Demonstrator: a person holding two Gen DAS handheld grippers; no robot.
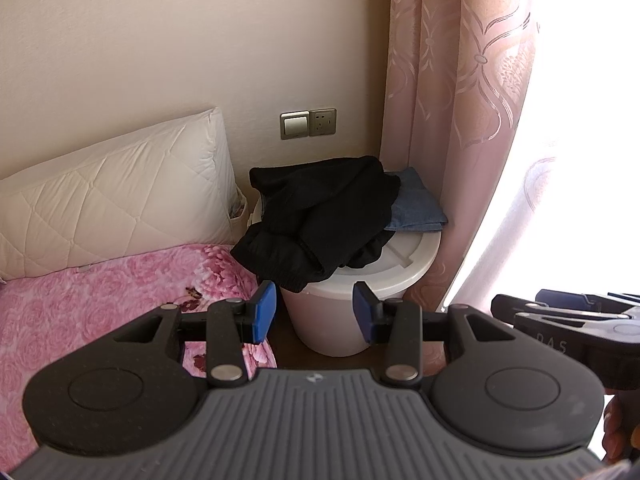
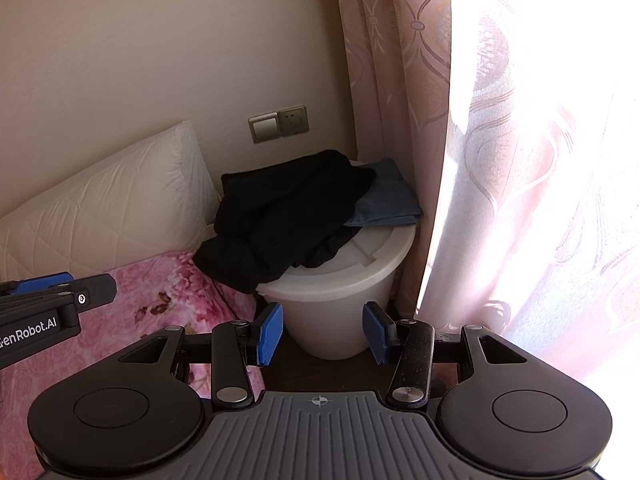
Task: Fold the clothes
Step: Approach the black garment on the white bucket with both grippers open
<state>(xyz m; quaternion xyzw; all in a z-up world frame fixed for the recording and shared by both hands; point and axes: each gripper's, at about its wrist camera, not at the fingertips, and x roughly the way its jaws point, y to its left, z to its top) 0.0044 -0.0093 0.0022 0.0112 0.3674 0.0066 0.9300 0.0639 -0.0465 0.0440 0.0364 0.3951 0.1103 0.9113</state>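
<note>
1. Left wrist view: the left gripper [image 1: 315, 312] hung with its jaws released and nothing between the blue pads [image 1: 265, 312]. It pointed at a white bucket [image 1: 352, 304] standing between the bed with its pink floral blanket [image 1: 120, 292] and the patterned curtain [image 1: 448, 120]. A black garment [image 1: 316, 216] lay rumpled across the bucket's lid, one part spilling over the rim toward the bed. A folded blue garment [image 1: 416, 204] sat partly under it, on the curtain side. The right gripper [image 1: 568, 316] showed at the right edge, but this view did not reveal how its jaws stood. A white quilted pillow [image 1: 116, 200] leaned against the wall.

2. Right wrist view: the right gripper [image 2: 323, 332] was likewise released and empty, aimed at the same bucket [image 2: 332, 304]. The black garment [image 2: 280, 216] lay well ahead of the pads, untouched. The blue garment [image 2: 388, 200] lay just beside and partly beneath it. The left gripper [image 2: 44, 296] showed over the blanket [image 2: 160, 296] at the left edge.

3. Judged from both views, folding had not begun; the step in hand was the approach for a pick-up. The next move called for reaching forward, closing on the black garment's hanging edge, and carrying it to the bed without dragging the blue one off.
</note>
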